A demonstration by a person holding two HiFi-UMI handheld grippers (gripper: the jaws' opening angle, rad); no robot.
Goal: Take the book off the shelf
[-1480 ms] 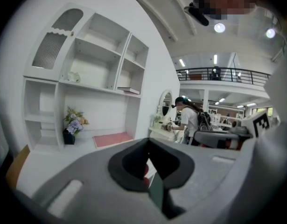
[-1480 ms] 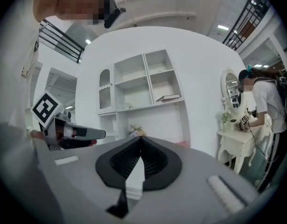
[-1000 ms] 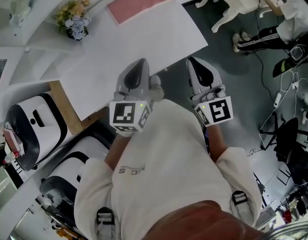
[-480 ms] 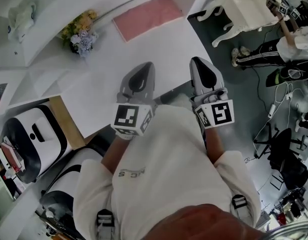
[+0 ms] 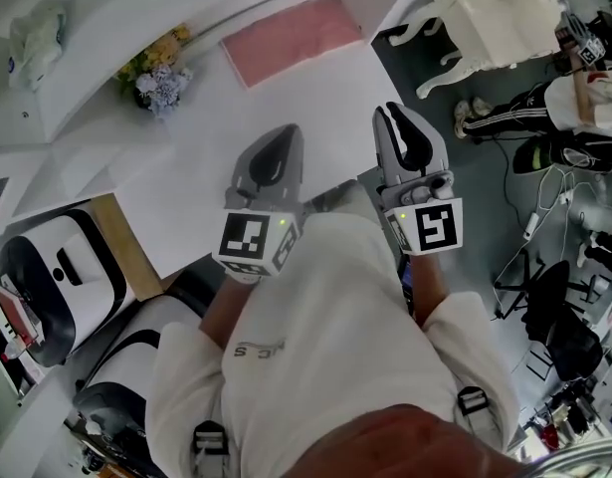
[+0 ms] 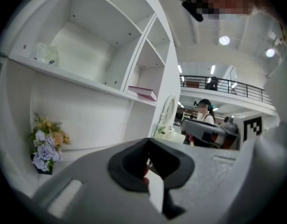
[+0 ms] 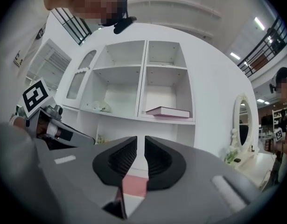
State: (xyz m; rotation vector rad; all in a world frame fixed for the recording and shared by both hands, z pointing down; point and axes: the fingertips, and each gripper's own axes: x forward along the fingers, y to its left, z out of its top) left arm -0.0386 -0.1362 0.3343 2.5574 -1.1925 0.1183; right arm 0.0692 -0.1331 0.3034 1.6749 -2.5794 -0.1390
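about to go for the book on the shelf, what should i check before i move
1. Book in place: ok. The pink flat book lies flat in the lower right compartment of the white shelf unit.
2. Right tool empty: ok, nothing stands between its jaws.
3. Right tool wide enough for the book: not ok. Its jaws are opening, but the gap is narrow.
4. Left tool ready: not ok, its jaws are together.
5. Compartment front clear: ok, nothing stands in front of or on the book.
6. Tools at the shelf: not ok. Both are over the white tabletop, below the book.
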